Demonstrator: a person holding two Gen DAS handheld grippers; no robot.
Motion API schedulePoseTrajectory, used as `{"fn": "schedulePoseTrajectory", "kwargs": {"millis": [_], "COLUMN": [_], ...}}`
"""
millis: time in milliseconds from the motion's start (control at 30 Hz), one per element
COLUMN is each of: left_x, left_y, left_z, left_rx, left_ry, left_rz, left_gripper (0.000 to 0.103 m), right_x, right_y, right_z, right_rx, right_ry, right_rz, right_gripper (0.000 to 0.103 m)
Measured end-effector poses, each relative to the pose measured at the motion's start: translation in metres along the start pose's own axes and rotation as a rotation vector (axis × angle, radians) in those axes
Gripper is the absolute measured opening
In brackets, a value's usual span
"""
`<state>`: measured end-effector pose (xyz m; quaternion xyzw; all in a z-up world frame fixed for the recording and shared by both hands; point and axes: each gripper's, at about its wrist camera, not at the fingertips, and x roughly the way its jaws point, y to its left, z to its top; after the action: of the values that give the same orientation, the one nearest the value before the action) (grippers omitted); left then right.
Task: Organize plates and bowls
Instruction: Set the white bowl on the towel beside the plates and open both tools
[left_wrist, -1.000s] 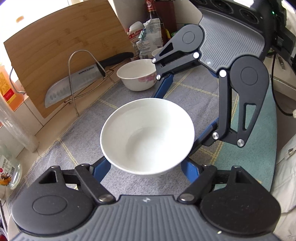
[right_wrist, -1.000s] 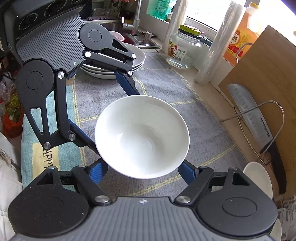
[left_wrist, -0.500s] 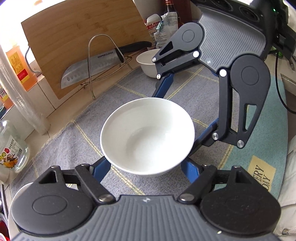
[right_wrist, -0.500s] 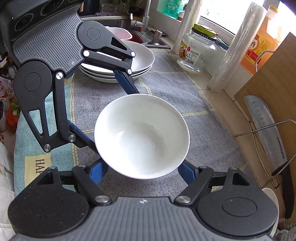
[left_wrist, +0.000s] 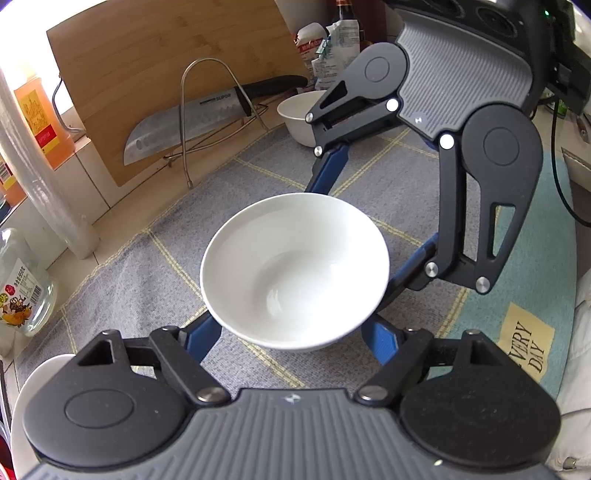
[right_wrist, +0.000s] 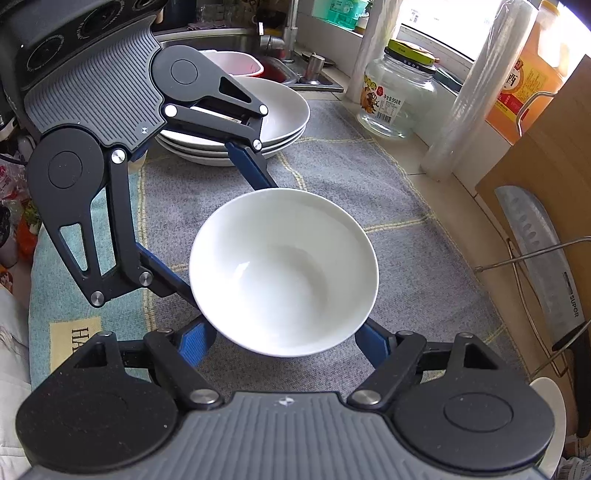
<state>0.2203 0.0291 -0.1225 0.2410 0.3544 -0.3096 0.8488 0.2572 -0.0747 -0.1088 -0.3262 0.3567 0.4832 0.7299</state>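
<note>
cradling the white bowl (left_wrist: 295, 269) between both grippers, left (left_wrist: 291, 332) and right (right_wrist: 284, 336) each clamped under its sides, i keep it level above the mat (right_wrist: 388, 206) toward the plates (right_wrist: 284, 110).

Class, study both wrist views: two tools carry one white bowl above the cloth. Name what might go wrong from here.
1. The bowl is held only at its sides by the left tool and right tool; if either one drifts apart, it may slip and fall.
2. The stack of plates lies close ahead of the right tool, so a low carry might knock it.
</note>
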Motion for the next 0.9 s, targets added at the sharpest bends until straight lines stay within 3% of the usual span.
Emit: {"fn": "schedulePoseTrajectory", "kwargs": {"millis": [433, 500, 600, 900], "left_x": [0.007, 0.003, -0.007, -0.041], "left_y": [0.002, 0.001, 0.005, -0.014], "left_z": [-0.001, -0.002, -0.004, 0.007], "left_rx": [-0.021, -0.033, -0.106, -0.227], "left_ry": [0.017, -0.002, -0.022, -0.046], "left_rz": [0.025, 0.041, 0.036, 0.174], "left_gripper": [0.087, 0.093, 0.094, 0.096], "right_x": [0.007, 0.006, -0.002, -0.045], "right_y": [-0.005, -0.004, -0.006, -0.014], "right_z": [0.000, -0.003, -0.008, -0.039], "right_rx": [0.045, 0.050, 0.076, 0.267], "right_ry": [0.012, 0.004, -0.016, -0.096], "right_rz": [0.020, 0.009, -0.009, -0.108], "right_gripper": [0.087, 0.095, 0.098, 0.103]}}
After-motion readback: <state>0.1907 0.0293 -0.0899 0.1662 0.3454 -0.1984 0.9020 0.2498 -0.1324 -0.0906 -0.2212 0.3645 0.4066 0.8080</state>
